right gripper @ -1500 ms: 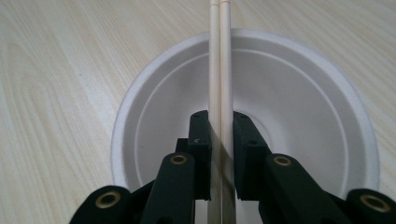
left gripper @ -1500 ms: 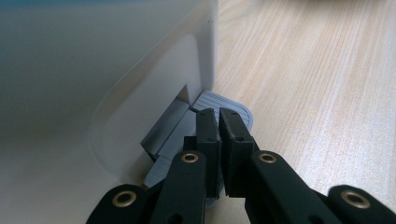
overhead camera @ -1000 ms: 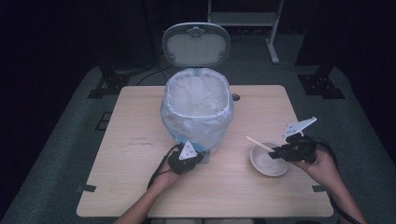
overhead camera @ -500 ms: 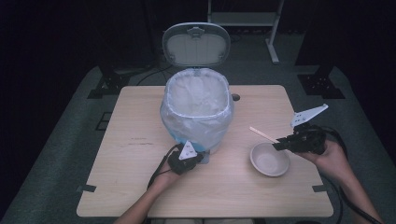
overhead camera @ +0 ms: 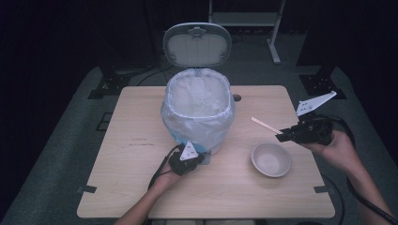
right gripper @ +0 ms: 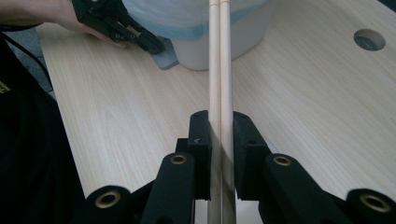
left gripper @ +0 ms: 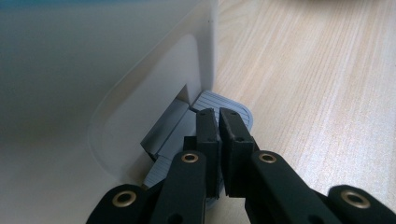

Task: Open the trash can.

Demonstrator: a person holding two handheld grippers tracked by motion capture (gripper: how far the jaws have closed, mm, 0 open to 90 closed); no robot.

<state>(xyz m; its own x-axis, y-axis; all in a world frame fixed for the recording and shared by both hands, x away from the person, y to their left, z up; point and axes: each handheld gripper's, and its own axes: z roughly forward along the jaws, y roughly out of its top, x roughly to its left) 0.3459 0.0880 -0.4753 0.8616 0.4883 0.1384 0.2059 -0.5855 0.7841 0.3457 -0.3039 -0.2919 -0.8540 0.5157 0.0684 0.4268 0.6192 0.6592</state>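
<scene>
chopsticks [right gripper: 220,70] clamped in right tongs [overhead camera: 281,137] | left tongs [left gripper: 218,116] together on pedal [left gripper: 229,105] | bowl [overhead camera: 271,159] empty

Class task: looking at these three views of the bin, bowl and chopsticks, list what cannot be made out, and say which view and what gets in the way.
- Bin contents: high view, the white liner hides them.
- Pedal: left gripper view, the shut left gripper covers part of it.
- Chopsticks far ends: right gripper view, cut off by the top edge.
- Bowl contents: high view, too small and dim to tell.
- Right gripper grip: high view, too small.
</scene>
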